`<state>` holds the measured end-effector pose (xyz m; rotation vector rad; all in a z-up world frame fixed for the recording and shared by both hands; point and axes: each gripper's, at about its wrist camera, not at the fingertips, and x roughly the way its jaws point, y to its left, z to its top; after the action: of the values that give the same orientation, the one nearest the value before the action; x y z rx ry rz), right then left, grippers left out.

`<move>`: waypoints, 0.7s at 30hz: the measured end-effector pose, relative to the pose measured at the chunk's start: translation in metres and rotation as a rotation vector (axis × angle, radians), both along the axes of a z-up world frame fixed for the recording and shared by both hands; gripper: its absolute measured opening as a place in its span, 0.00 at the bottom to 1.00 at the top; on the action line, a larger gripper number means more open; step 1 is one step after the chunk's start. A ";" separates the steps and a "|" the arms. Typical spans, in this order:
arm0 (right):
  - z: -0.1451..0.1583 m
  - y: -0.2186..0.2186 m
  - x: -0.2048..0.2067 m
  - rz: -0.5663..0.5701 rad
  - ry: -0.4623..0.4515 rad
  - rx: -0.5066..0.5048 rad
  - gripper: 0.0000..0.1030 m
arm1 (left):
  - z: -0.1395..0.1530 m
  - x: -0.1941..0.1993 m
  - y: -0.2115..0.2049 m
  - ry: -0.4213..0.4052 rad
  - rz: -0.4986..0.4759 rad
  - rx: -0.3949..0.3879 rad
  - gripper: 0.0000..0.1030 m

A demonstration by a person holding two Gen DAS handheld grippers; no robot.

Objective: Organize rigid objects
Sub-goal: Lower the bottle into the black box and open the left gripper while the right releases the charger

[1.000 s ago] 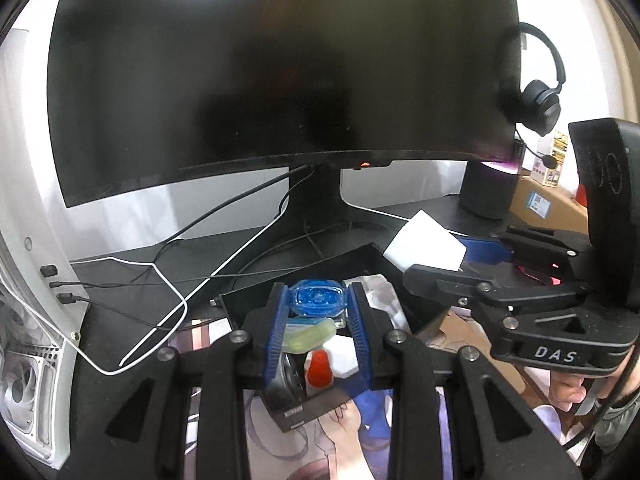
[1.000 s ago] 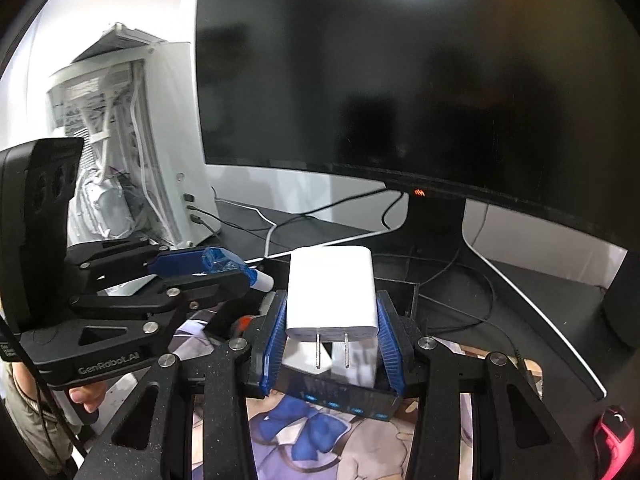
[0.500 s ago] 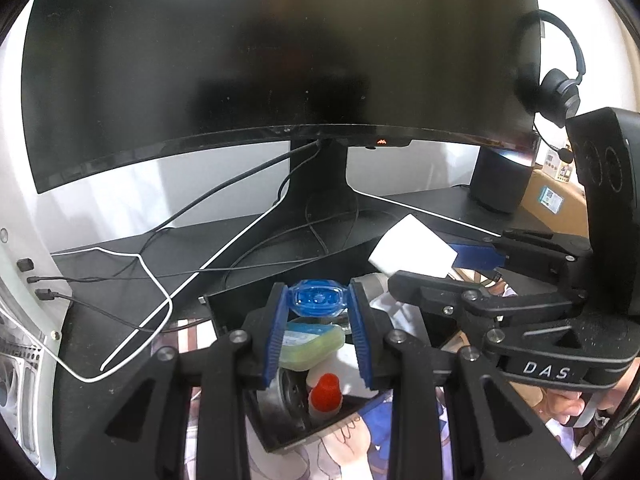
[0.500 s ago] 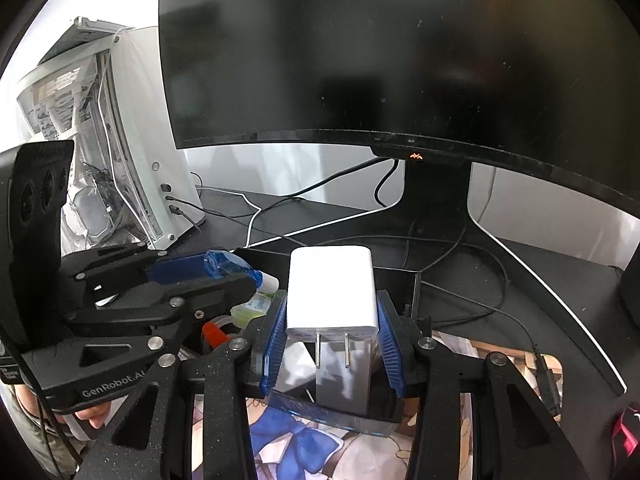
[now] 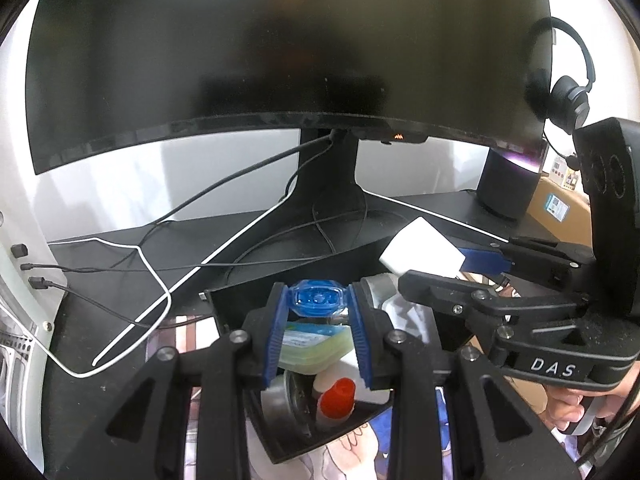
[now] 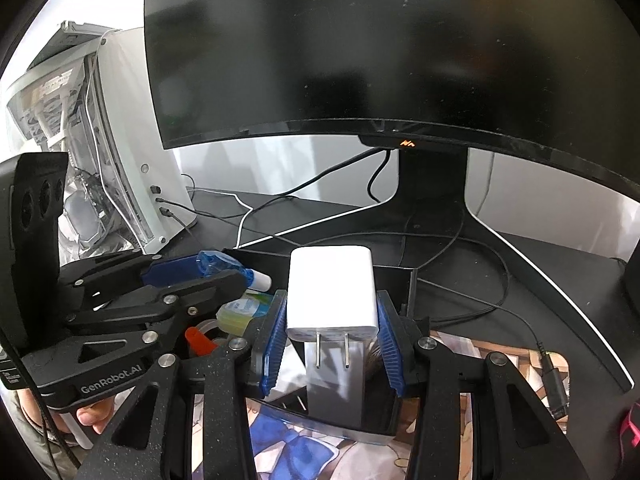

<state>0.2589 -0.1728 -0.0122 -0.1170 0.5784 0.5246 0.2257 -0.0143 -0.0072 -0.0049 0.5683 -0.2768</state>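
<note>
We hold a blue bottle (image 5: 319, 301) clamped in the left hand-held gripper (image 5: 319, 322) and a white charger (image 6: 332, 293) in the right hand-held gripper (image 6: 331, 330), both above the black box (image 5: 236, 300); we should lower each gently into free space before letting go.

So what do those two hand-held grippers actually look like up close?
Both are matte black, speckled plastic frames with silver bolts and ribbed blue finger pads. The left hand-held gripper reads "GenRobot.AI"; the right hand-held gripper reads "DAS". Each has a black block with round holes.

A white charger (image 6: 332, 288), prongs toward the camera, and a blue-capped bottle (image 5: 318, 300) hang above the black box (image 5: 240, 300).
</note>
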 end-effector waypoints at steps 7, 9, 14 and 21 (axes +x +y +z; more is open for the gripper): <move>-0.006 0.007 -0.002 0.017 0.007 -0.023 0.41 | -0.006 0.004 -0.001 0.018 0.001 0.005 0.28; -0.008 0.009 -0.002 0.020 0.011 -0.028 0.41 | -0.008 0.005 -0.003 0.023 0.002 0.011 0.28; -0.011 0.009 0.001 0.015 0.023 -0.035 0.41 | -0.014 0.009 -0.005 0.053 -0.001 0.017 0.28; -0.017 0.009 0.007 0.007 0.053 -0.050 0.41 | -0.021 0.014 -0.007 0.085 -0.002 0.027 0.28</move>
<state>0.2655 -0.1640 -0.0297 -0.1533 0.6433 0.5218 0.2393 -0.0215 -0.0285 0.0099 0.6567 -0.2717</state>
